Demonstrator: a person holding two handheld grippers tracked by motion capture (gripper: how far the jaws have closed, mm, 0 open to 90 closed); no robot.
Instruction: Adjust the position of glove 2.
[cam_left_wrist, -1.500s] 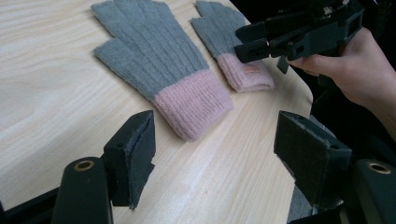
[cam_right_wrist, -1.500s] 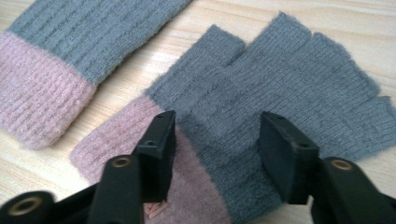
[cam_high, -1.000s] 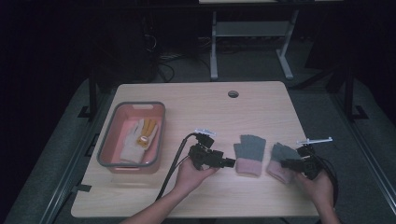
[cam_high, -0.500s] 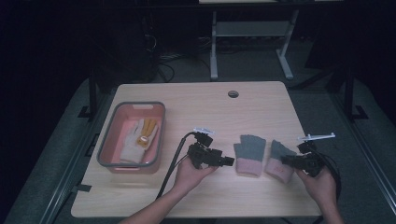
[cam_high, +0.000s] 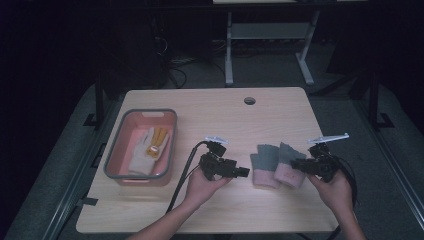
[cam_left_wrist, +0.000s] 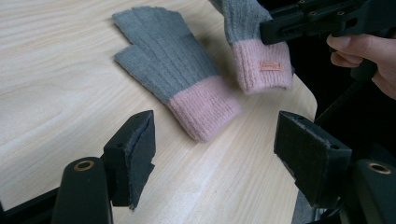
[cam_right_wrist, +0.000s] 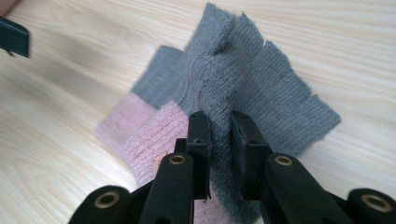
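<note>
On the near right part of the desk (cam_high: 210, 107) lie two grey knitted gloves with pink cuffs. The right gripper (cam_high: 298, 164) has its jaws pinched tight on a fold of the grey knit of the right glove (cam_high: 289, 167), which bunches up between the pads in the right gripper view (cam_right_wrist: 261, 88) while its pink cuff hangs just below. The left glove (cam_high: 265, 165) lies flat on the desk just beside it, fingers pointing to the far side and cuff toward the near edge; in the left gripper view (cam_left_wrist: 173, 70) it rests spread out on the wood. The left gripper (cam_high: 242, 172) is held just left of that glove, its jaws standing wide apart with nothing between them. Well apart on the left of the desk stands a pink bin (cam_high: 117, 160) with a grey rim, holding a pale glove (cam_high: 142, 152) with an orange patch.
</note>
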